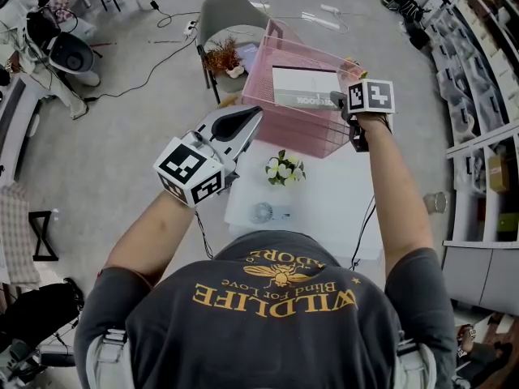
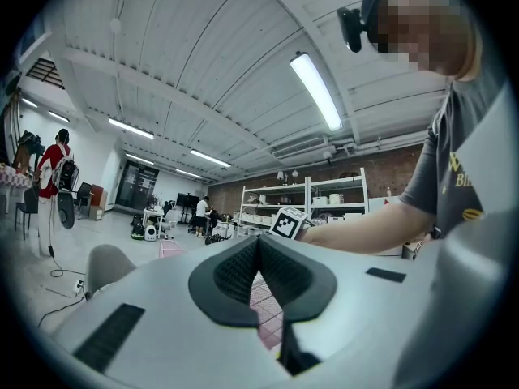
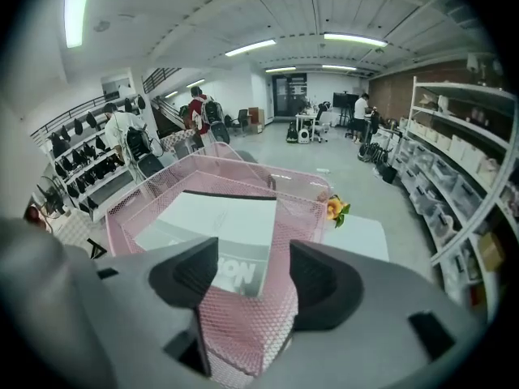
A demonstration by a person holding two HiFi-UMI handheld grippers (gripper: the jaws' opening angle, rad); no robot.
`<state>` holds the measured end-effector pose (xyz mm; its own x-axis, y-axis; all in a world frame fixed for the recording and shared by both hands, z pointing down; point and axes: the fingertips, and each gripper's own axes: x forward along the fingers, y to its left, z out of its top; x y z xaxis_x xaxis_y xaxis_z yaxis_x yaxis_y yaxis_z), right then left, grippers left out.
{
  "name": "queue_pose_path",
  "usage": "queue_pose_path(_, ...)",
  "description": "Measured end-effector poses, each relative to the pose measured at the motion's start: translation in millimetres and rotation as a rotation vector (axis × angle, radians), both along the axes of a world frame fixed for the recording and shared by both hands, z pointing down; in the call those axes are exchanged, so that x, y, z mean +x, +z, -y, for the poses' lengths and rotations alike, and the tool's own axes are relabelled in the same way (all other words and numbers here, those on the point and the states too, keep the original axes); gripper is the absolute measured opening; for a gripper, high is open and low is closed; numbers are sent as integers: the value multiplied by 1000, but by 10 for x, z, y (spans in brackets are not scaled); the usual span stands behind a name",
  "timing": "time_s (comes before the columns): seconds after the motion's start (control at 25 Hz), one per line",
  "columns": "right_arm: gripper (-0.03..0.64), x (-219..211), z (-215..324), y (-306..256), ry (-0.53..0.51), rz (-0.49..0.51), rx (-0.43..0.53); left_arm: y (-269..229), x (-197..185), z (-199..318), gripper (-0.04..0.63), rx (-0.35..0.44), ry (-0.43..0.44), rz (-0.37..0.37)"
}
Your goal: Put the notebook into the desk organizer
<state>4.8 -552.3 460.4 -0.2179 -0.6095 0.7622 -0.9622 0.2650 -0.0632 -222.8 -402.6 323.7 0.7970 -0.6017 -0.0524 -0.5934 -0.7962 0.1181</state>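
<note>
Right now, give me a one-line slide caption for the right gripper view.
Open right gripper over the pink mesh desk organizer, with the white notebook lying inside.

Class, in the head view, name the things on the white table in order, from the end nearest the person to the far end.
small clear round object → white flowers → pink desk organizer, with the notebook inside it
</note>
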Motion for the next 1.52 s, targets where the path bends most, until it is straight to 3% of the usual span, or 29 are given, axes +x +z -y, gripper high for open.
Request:
queue_pose_path(0.28, 264, 128, -111, -629, -30, 122, 225, -64, 118, -56, 0, 7, -1, 1)
queue_pose_path(0.52, 262, 254, -502, -1321, -120, 397, 421, -141, 372, -138, 0, 19, 9, 1)
queue_pose_path(0.64, 262, 496, -732, -1595, -154, 486, 500, -189, 595, -186, 0, 26, 8, -3)
queue_pose_path(0.84, 214, 958, -1151, -1893, -207, 529, 609, -243, 1058, -311, 0, 32, 2, -4)
queue_pose_path(1.04, 142, 1424, -1611, -1946, -266, 496, 698, -295, 1572, -513, 0, 34, 5, -14)
queue_pose_path(1.28, 7, 1959, -2124, -1728, -247, 534, 719, -250, 2088, -763, 0, 29, 12, -13)
queue_pose_path(1.52, 2, 2279, -2512, -1413, -230, 515, 693, -136, 2408, -962, 0, 8, 22, -33)
